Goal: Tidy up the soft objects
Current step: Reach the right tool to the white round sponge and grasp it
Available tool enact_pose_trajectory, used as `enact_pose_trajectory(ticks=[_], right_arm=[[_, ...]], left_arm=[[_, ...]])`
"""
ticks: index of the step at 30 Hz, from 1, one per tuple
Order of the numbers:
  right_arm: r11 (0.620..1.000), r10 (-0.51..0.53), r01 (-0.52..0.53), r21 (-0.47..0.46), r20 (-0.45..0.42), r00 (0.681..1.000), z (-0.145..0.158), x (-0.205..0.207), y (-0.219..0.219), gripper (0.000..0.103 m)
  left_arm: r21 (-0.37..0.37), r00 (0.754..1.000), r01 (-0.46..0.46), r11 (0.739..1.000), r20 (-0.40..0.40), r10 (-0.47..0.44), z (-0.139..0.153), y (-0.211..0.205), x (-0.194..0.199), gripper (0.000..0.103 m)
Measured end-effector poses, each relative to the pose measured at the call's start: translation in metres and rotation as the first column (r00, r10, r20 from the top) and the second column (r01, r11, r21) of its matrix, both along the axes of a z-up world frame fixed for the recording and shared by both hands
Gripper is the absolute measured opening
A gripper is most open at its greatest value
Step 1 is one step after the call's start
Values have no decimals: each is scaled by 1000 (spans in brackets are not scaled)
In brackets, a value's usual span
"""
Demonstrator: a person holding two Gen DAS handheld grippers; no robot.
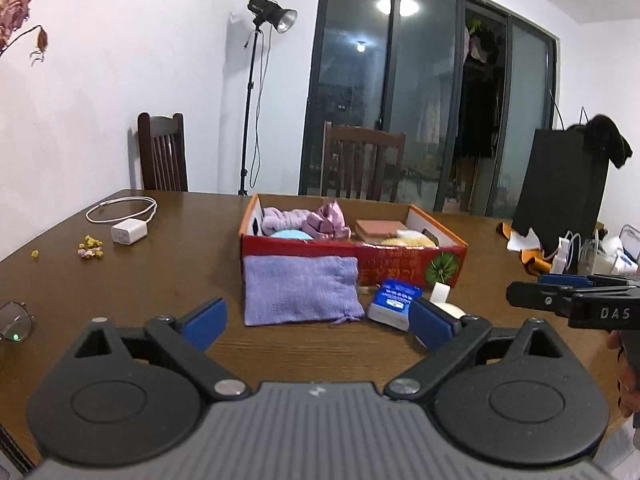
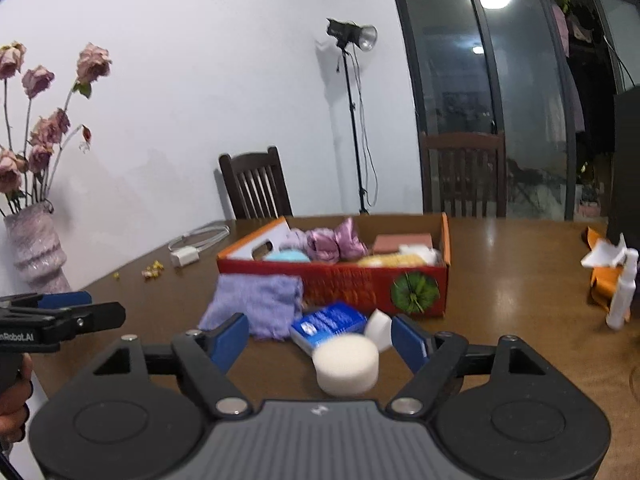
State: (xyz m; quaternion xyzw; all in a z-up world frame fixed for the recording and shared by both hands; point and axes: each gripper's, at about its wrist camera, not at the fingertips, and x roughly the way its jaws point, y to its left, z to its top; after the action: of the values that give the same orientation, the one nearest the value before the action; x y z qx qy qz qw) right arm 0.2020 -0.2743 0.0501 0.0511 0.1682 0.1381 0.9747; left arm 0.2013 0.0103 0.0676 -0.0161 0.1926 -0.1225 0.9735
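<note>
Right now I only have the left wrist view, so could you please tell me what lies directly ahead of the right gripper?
Observer: The round white sponge lies on the table between the open fingers of the right gripper, untouched.
Operator: Thank you. Is there anything at the table's left end that I cannot see?
Observer: Yes, a pink vase of dried roses stands there.
Operator: And is anything standing at the right side?
Observer: A white spray bottle stands upright beside orange wrapping.
</note>
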Motion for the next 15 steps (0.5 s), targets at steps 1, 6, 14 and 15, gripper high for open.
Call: enact_pose_trajectory(ticks=[1, 6, 14, 15], right_arm=[[1000, -2, 2, -2, -3, 1000, -3, 0, 0, 78], [1000, -4, 5, 2, -28, 1000, -15, 11, -4, 78], [1000, -2, 5, 24, -125, 992, -37, 56, -10, 62], [999, 0, 5, 33, -135, 991, -39, 63, -12, 59]], left_arm=[[3, 1000, 7, 1000, -4, -7, -2, -3, 1, 99], [17, 999, 41, 999, -28, -41, -9, -15, 16, 99], [-73, 975, 136, 988, -169, -147, -33, -38, 66, 75], [-87, 970, 143, 986, -185, -157, -37, -42, 74, 72]])
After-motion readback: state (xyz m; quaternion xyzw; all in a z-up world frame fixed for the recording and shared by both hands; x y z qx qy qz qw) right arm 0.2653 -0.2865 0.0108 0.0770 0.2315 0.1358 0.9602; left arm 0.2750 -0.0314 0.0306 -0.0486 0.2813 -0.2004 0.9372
